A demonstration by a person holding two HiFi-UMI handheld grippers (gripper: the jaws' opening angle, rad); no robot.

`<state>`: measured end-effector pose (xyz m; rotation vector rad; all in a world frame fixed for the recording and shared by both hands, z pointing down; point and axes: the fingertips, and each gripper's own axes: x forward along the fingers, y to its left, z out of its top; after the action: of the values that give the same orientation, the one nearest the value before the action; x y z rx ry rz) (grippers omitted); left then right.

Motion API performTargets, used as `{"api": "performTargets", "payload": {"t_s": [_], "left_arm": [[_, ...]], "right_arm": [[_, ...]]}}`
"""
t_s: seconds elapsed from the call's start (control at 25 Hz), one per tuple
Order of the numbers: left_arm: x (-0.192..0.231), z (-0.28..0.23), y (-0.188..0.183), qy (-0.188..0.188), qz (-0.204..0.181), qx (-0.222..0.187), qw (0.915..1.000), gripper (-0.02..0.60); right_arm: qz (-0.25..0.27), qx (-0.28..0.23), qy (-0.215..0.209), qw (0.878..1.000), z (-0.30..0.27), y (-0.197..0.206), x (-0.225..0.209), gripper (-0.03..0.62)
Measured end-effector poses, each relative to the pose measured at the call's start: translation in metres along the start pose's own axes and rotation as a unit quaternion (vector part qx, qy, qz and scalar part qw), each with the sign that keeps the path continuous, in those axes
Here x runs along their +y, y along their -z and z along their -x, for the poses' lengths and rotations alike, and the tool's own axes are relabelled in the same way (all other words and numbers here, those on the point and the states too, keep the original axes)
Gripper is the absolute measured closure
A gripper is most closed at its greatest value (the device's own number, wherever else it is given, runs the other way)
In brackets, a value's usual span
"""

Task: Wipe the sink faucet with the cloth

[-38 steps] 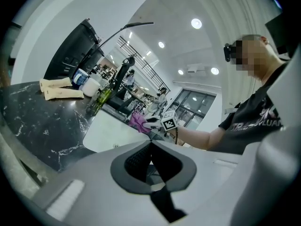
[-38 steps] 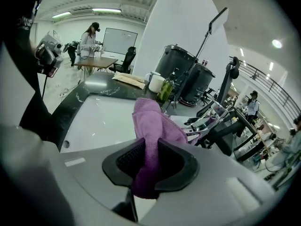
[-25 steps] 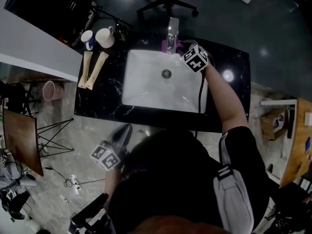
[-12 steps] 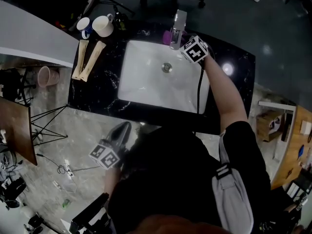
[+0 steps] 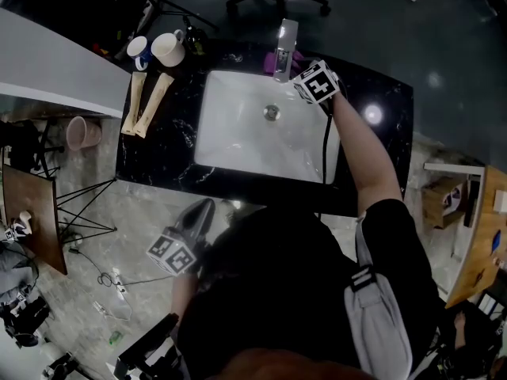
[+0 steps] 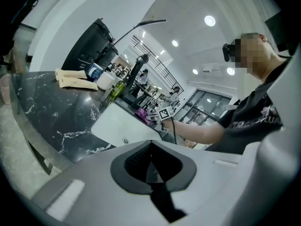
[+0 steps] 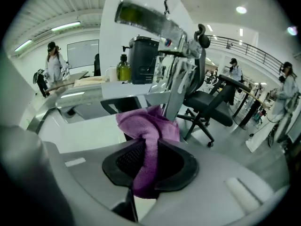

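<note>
Your right tool, clamped on the purple cloth, sits just short of the faucet, upright at the far rim of the sink (your left tool hangs shut, empty, well back).

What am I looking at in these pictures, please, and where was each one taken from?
A person holds a two-jaw gripper in each hand; there is no robot arm. The head view looks down from the person's head onto a black counter with a white sink, a faucet, two cups and two packets. The other two pictures come from cameras on the grippers, looking along their jaws. The right gripper is shut on a purple cloth at the faucet. The left gripper is shut and empty, held low off the counter.
</note>
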<state>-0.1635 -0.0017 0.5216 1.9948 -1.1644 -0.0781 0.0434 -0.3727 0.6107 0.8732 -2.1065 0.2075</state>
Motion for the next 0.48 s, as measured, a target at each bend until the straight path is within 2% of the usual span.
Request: {"api": "performTargets", "payload": {"t_s": [0.12, 0.24, 0.32, 0.4, 0.48], "left_arm": [[-0.002, 0.001, -0.005, 0.01, -0.01, 0.001, 0.9999, 0.581], [-0.004, 0.002, -0.009, 0.021, -0.017, 0.003, 0.9996, 0.581], [-0.006, 0.002, -0.012, 0.025, -0.019, 0.006, 0.9995, 0.581], [-0.008, 0.001, -0.015, 0.03, -0.022, 0.006, 0.9993, 0.581], [-0.01, 0.001, -0.015, 0.036, -0.026, 0.0, 0.999, 0.581]], "right_arm": [[-0.038, -0.022, 0.024, 0.999, 0.027, 0.001, -0.01, 0.508], [-0.122, -0.06, 0.036, 0.99, 0.061, 0.002, -0.024, 0.508], [-0.204, -0.113, 0.03, 0.972, 0.085, -0.005, -0.038, 0.508], [-0.282, -0.181, 0.01, 0.942, 0.109, -0.026, -0.052, 0.51], [-0.333, -0.238, -0.017, 0.912, 0.127, -0.054, -0.061, 0.51]]}}
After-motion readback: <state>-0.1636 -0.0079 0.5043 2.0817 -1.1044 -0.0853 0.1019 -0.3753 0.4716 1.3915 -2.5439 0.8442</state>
